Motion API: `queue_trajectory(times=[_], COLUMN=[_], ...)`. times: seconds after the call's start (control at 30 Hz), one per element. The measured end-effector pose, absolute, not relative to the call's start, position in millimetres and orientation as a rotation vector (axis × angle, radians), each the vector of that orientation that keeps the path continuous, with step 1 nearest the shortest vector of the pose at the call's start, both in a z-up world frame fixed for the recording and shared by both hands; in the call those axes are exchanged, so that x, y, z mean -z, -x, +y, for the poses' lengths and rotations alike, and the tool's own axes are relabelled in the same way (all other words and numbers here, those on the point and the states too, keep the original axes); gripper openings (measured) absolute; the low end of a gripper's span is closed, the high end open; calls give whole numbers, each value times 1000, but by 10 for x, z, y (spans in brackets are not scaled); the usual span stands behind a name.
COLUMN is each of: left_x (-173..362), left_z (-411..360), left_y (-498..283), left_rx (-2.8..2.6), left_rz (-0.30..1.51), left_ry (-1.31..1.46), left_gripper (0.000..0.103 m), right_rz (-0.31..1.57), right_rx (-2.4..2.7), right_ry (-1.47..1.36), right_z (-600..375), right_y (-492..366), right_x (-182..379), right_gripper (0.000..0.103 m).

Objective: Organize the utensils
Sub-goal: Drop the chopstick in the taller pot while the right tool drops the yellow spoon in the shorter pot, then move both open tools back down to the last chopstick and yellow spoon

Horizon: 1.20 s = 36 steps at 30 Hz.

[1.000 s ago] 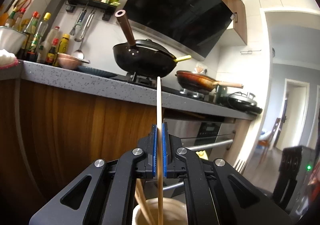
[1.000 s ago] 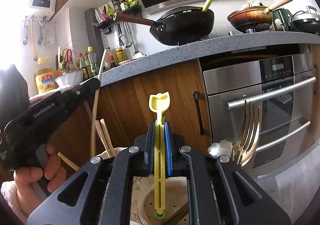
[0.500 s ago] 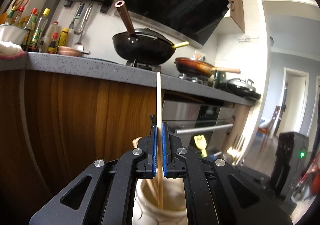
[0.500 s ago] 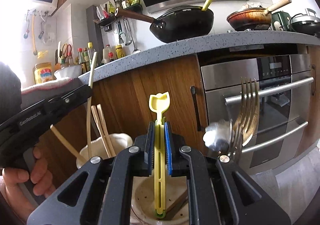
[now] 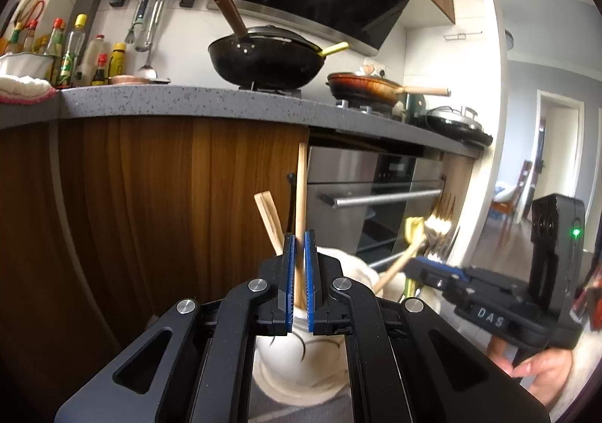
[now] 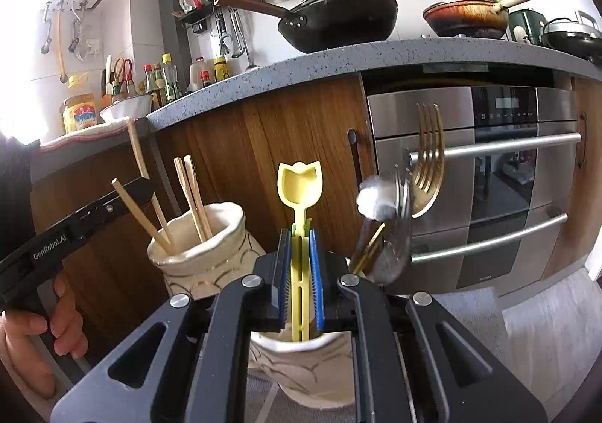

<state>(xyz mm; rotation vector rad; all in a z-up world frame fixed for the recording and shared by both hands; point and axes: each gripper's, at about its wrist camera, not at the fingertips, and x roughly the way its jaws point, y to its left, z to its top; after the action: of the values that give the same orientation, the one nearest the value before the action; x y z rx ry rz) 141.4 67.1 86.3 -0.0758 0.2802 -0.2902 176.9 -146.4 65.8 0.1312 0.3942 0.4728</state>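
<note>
Both grippers lowering utensils into cream ceramic holders

The left gripper (image 5: 299, 280) is clamping an upright wooden chopstick (image 5: 301, 197) over the left holder (image 6: 203, 235); the right gripper (image 6: 299, 280) is clamping a yellow spoon (image 6: 300, 189) standing in the near holder (image 6: 312, 370).

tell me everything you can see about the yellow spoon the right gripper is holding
The yellow spoon looks like plastic, with a small tulip-shaped scoop on top and a flat, slotted handle. It stands upright, clamped between the blue pads of the right gripper. Its lower end dips inside the cream holder below; whether it touches bottom is hidden.
</note>
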Motion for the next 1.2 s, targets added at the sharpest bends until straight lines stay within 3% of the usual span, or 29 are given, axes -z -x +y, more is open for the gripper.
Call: queue_trajectory(times=[0.2, 0.27, 0.37, 0.57, 0.73, 0.83, 0.93, 1.2], left_x=[-825, -819, -811, -805, -799, -798, -786, -724], left_z=[691, 692, 692, 698, 707, 707, 691, 638], left_y=[-1323, -1293, -1239, -1124, -992, -913, -824, -605], left_rx=[269, 262, 252, 237, 208, 185, 165, 164], left_rz=[300, 308, 314, 321, 316, 314, 313, 344], left_ry=[72, 67, 57, 49, 52, 49, 29, 20], left_gripper=[9, 13, 22, 47, 81, 92, 95, 98], right_rz=[395, 398, 393, 376, 373, 378, 380, 420], right_rx=[-463, -464, -462, -456, -446, -444, -432, -335], right_ry=[-113, -122, -133, -150, -150, -150, -144, -109], right_z=[-1499, -1528, -1575, -1707, -1834, -1913, -1981, -2194], right_y=[-1664, -1637, -1592, -1415, -1258, -1170, -1084, -931], right_x=[-666, -675, -707, -794, -849, -870, -884, -836], right_gripper=[13, 23, 29, 51, 73, 87, 98, 98])
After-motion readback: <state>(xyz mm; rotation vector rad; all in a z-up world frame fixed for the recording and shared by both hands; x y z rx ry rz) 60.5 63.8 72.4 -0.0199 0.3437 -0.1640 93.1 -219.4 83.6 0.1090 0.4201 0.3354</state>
